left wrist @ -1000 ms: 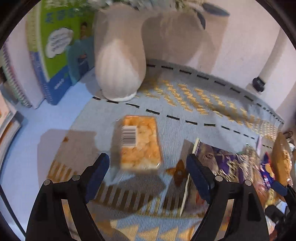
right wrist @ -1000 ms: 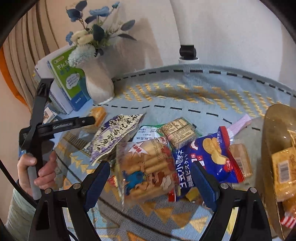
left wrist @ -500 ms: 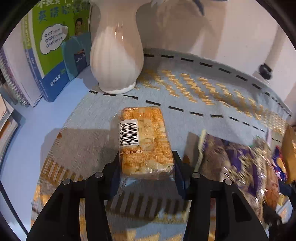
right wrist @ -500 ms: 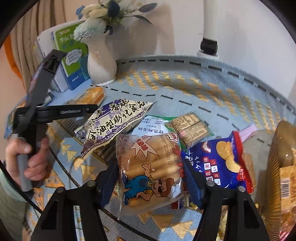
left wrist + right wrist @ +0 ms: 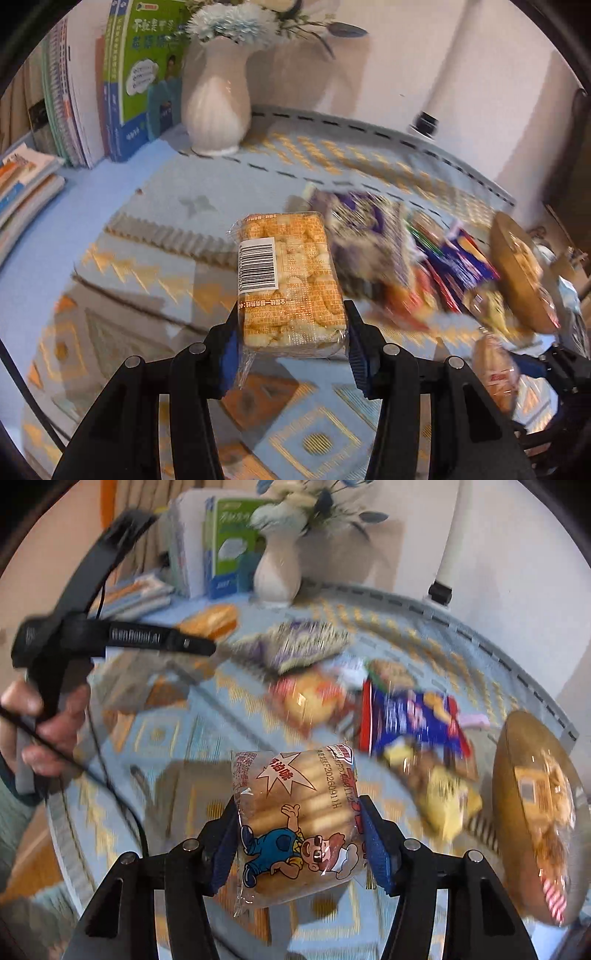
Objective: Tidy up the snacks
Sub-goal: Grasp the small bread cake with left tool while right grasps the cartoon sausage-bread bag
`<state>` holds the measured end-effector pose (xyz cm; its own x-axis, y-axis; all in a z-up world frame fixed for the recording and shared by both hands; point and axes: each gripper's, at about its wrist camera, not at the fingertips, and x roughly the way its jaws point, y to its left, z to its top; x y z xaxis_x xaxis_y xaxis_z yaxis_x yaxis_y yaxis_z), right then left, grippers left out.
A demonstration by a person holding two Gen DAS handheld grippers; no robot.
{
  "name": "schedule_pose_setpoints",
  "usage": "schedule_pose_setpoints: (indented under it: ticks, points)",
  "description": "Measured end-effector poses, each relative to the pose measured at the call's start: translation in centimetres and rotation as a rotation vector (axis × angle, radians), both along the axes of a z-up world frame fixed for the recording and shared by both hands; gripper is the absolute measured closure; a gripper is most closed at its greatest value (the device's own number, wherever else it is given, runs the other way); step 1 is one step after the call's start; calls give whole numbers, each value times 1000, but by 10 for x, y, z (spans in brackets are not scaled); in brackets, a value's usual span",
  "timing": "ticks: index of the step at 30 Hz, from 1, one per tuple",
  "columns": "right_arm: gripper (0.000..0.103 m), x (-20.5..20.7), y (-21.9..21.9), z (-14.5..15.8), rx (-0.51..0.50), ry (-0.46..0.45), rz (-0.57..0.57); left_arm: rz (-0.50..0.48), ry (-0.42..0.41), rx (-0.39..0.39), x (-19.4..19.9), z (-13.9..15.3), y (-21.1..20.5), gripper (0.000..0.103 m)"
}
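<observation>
Snacks lie heaped on the patterned cloth (image 5: 155, 280) of the counter, to the right of the white vase (image 5: 218, 99): a purple bag (image 5: 306, 642), a blue chip bag (image 5: 410, 716) and blurred smaller packets. Two are lifted off the cloth. The left claw (image 5: 291, 343) has just been closing and now clamps the near end of an orange cracker pack (image 5: 288, 273), barcode up, both blue pads pressed to its sides. The right claw (image 5: 299, 845) has likewise been narrowing and grips a clear pack of biscuit sticks (image 5: 295, 812) printed with a cartoon figure. Only the left view shows the stacked books (image 5: 22, 184) lying flat, left of the vase, and the upright green book (image 5: 144, 74) clearly. Only the right view shows the person's left hand (image 5: 44, 720) around the other tool's handle, and the brown bowl (image 5: 517, 760), far right of the vase, with wrapped snacks inside.
</observation>
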<state>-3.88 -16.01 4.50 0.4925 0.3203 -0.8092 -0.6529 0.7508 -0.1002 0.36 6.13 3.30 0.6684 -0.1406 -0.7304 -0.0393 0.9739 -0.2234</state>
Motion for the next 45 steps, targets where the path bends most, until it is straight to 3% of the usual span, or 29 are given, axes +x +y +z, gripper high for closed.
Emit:
schedule_pose_setpoints:
  ticks: [6,9,11,12,13,15,19,22,25,29,32,35,38,42,45]
  points:
    - [44,-23,-15,-9,-63,-57,24,-47,10,64,-15,-9,-32,57]
    - [37,-21,-25,-7,-28,-25,-35,-51,14,84,-16,-14,-39,56]
    - [30,-18,-42,0,78,39,-92,-57,20,88,-16,-15,-38,56]
    - [22,-17,-57,6,187,90,-116,-71,18,74,-16,-15,-37,56]
    - [19,-19,-73,10,311,141,-132,-75,15,67,-17,-16,-36,56]
    - [18,-24,-93,12,432,193,-175,-80,5,79,-18,-15,-39,56]
    - [18,-41,-105,7,482,260,-275,-79,-33,106,-24,-12,-44,56]
    - [19,-47,-92,-7,461,366,-318,-71,-55,103,-27,-9,-42,56]
    - [23,-39,-78,-16,419,394,-339,-77,-45,71,-27,-10,-38,56]
    - [23,-8,-66,-23,338,346,-425,-68,-51,55,-29,-9,-35,56]
    - [23,20,-58,-23,355,323,-408,-64,-64,52,-30,-8,-35,56]
    - [23,44,-53,-24,303,283,-410,-72,-63,46,-29,-8,-35,56]
    - [23,41,-58,-15,339,276,-406,-76,-64,41,-30,-8,-35,56]
    - [7,16,-42,-5,221,130,-376,-75,-58,31,-27,-9,-35,56]
    - [7,11,-30,-8,178,116,-351,-80,-45,16,-26,-10,-33,56]
